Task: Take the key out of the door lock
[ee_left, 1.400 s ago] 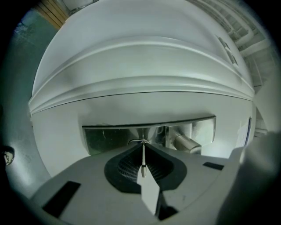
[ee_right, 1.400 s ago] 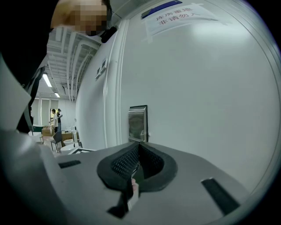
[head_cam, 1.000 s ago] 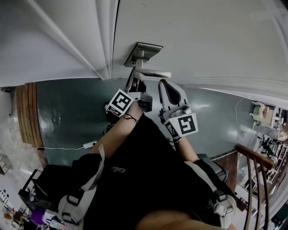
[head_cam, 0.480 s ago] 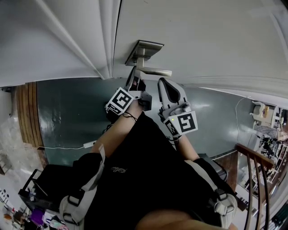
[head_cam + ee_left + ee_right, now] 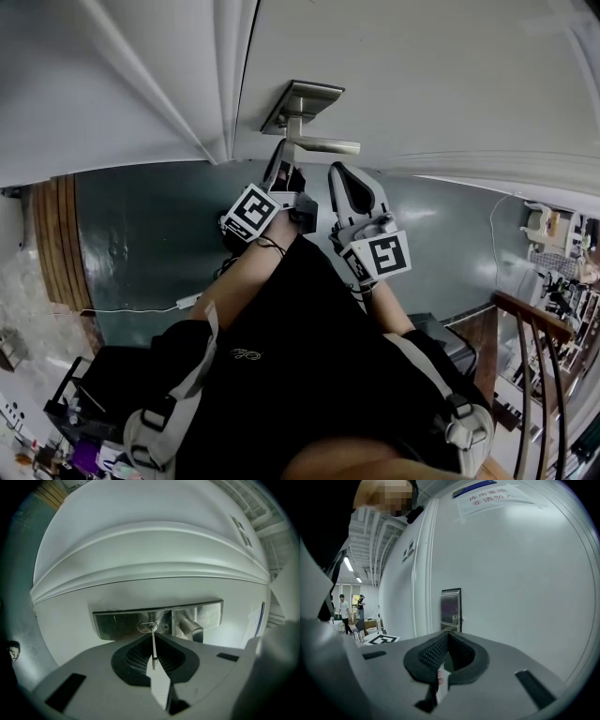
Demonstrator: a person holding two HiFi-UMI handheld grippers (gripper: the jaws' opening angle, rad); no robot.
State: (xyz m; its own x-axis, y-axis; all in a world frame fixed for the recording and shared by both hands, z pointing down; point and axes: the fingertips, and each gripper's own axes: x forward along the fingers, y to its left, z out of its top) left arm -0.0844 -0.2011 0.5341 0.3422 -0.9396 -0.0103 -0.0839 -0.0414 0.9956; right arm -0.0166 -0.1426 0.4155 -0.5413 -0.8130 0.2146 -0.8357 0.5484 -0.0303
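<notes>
A thin metal key point(image 5: 153, 645), seen edge-on, runs from the oval keyhole point(image 5: 147, 627) in the steel lock plate point(image 5: 123, 624) back between the dark pads of my left gripper point(image 5: 153, 638), which is shut on it. In the head view this left gripper point(image 5: 283, 171) points level at the door just under the lever handle point(image 5: 325, 145) and lock plate point(image 5: 302, 103). My right gripper point(image 5: 340, 175) hangs beside it to the right, short of the door. Its jaws point(image 5: 449, 633) meet at the tips with nothing between them, and the lock plate point(image 5: 451, 609) shows beyond.
The white panelled door point(image 5: 422, 84) fills the top of the head view, with its frame point(image 5: 220, 84) left of the lock. A paper notice point(image 5: 487, 496) hangs high on the door. A wooden railing point(image 5: 534, 347) stands at the right. People stand far off in the room point(image 5: 344, 611).
</notes>
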